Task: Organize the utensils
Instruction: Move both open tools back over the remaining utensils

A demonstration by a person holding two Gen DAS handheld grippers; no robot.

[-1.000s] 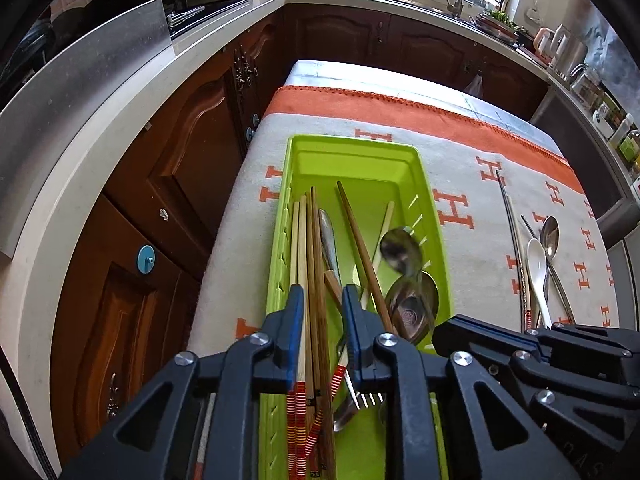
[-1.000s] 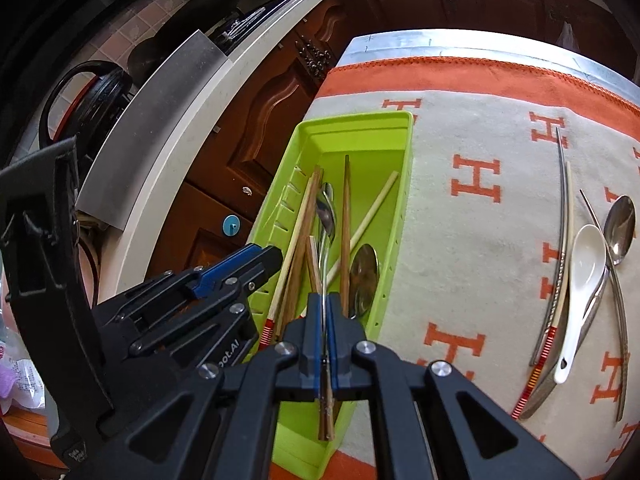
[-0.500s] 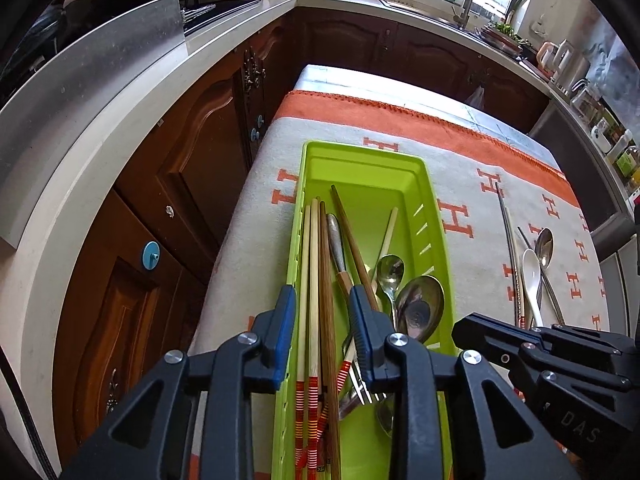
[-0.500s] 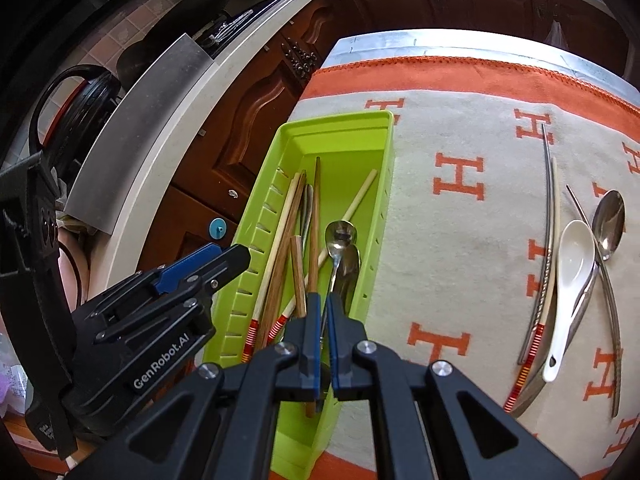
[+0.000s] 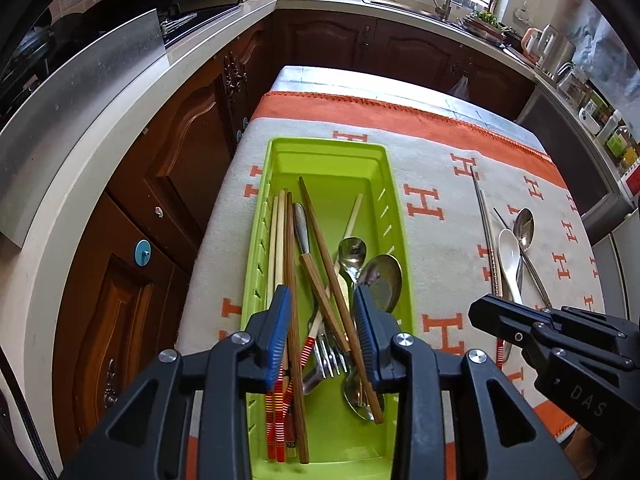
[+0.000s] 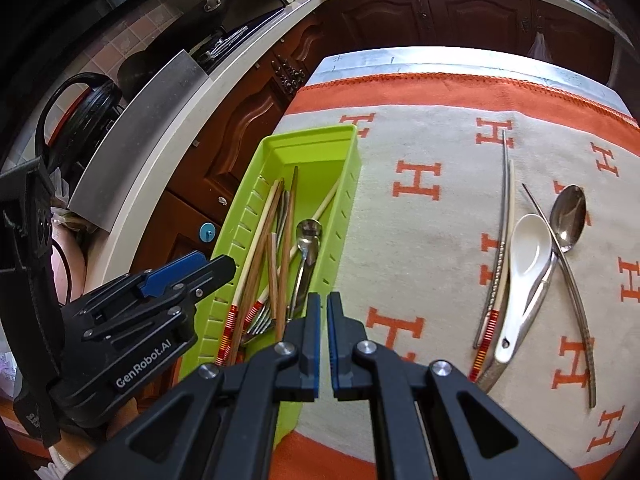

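Moving on: we hold left tongs (image 5: 323, 334) part-open, jaws just widened and gripping nothing, over the green tray (image 5: 394, 216); right tongs (image 6: 323, 344) closed, empty. Loose utensils (image 6: 528, 268) lie right of them; we approach low.

Both wrist views look steeply down from close above, sharing the green tray (image 5: 394, 208) and cloth (image 6: 420, 240).

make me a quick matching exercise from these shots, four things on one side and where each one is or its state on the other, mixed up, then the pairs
Things:
1. white spoon
2. fork
3. right gripper
4. left gripper

Places or states:
A. inside the green tray
B. jaws shut, nothing between them
C. on the cloth, outside the tray
D. jaws apart, over the tray

Pairs: 1-C, 2-A, 3-B, 4-D
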